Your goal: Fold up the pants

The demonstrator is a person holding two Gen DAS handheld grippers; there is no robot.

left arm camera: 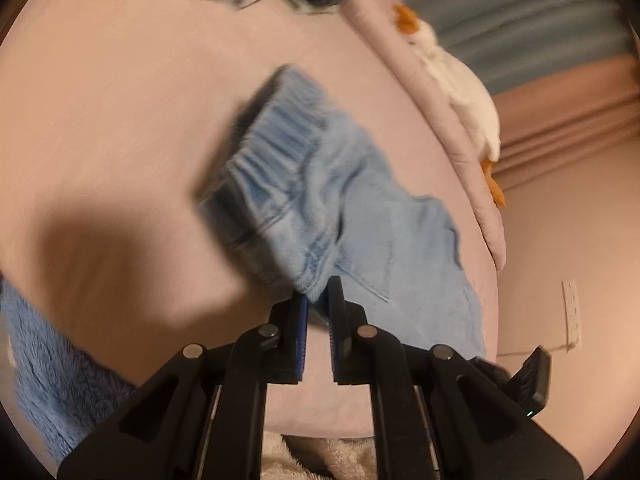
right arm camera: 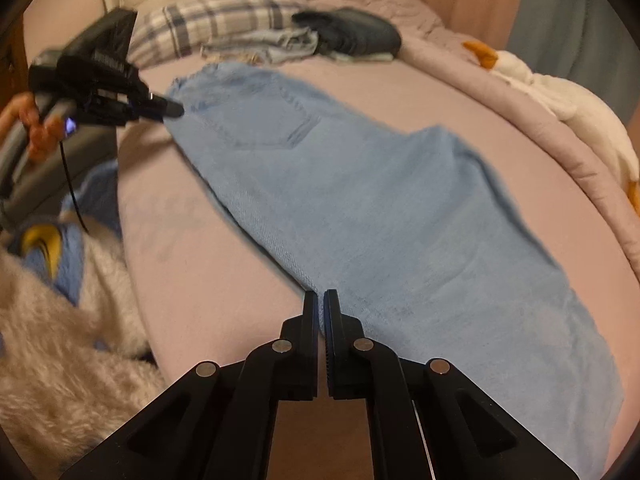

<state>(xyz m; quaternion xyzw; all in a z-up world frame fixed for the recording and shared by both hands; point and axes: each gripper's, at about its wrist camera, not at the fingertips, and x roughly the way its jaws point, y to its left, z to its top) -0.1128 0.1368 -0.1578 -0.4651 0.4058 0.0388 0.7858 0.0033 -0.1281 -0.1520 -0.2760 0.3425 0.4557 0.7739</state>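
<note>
Light blue pants (right arm camera: 360, 200) lie spread along the bed (right arm camera: 200, 280). The left gripper (left arm camera: 318, 300) clenches their waistband; the right gripper (right arm camera: 319, 304) pinches their near hem edge.

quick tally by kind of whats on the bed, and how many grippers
light blue pants: 1
folded clothes at the far end (plaid, pale denim, dark): 3
goose plush: 1
grippers (left, right): 2
total: 7
</note>
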